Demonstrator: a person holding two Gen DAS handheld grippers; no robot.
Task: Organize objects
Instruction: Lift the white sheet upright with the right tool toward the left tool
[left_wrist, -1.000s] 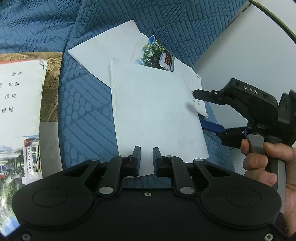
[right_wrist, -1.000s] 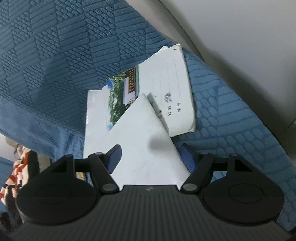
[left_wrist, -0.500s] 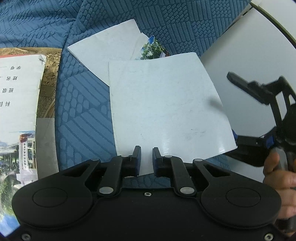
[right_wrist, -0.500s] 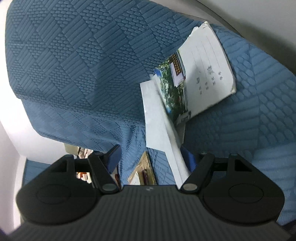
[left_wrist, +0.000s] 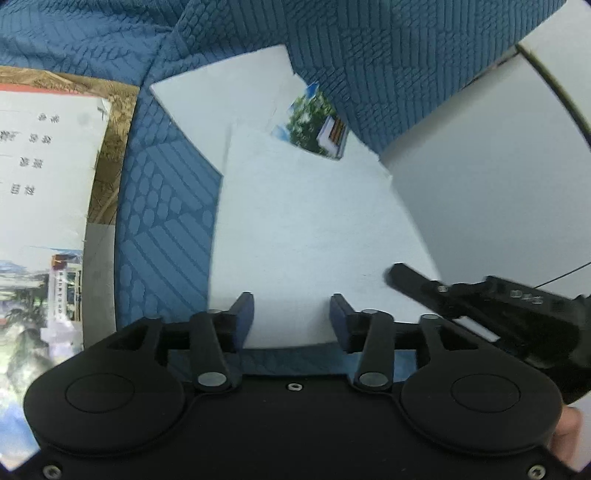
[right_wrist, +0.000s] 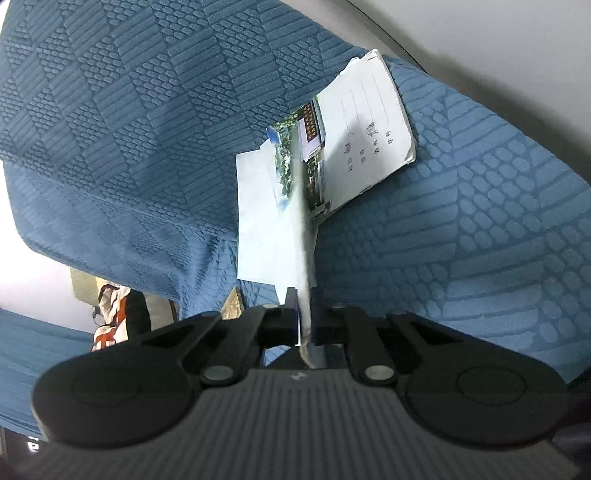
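In the left wrist view the left tool (left_wrist: 291, 314) fills the lower part of the frame, its jaws opening, with the near edge of a white booklet (left_wrist: 314, 229) lying between the two blue-padded fingers (left_wrist: 245, 312) but not pressed by them. The booklet sits in the middle of the frame on a blue quilted cover (left_wrist: 166, 206), overlapping a second white sheet (left_wrist: 221, 99) toward the upper left and a photo-cover notebook (left_wrist: 314, 125) whose green trees and building show just above it. At the lower right of that frame the right tool (left_wrist: 410, 278) reaches in from the side and meets the booklet's right edge; a fingertip of the person's hand (left_wrist: 567, 430) shows at the far lower right corner.

In the right wrist view the right tool (right_wrist: 303, 314) is closed tight on the booklet (right_wrist: 304, 236), which runs edge-on up the centre of the frame (only its thin white edge shows). Behind it, at the upper centre, the photo-cover notebook (right_wrist: 354, 147) lies tilted on the blue cover (right_wrist: 480, 221), with handwritten lines on its white half, and the other white sheet (right_wrist: 258, 221) lies to the left of the held edge.

At the left edge of the left wrist view another printed notebook (left_wrist: 40, 184) rests on a brown patterned book (left_wrist: 110, 140), well apart from the pile.
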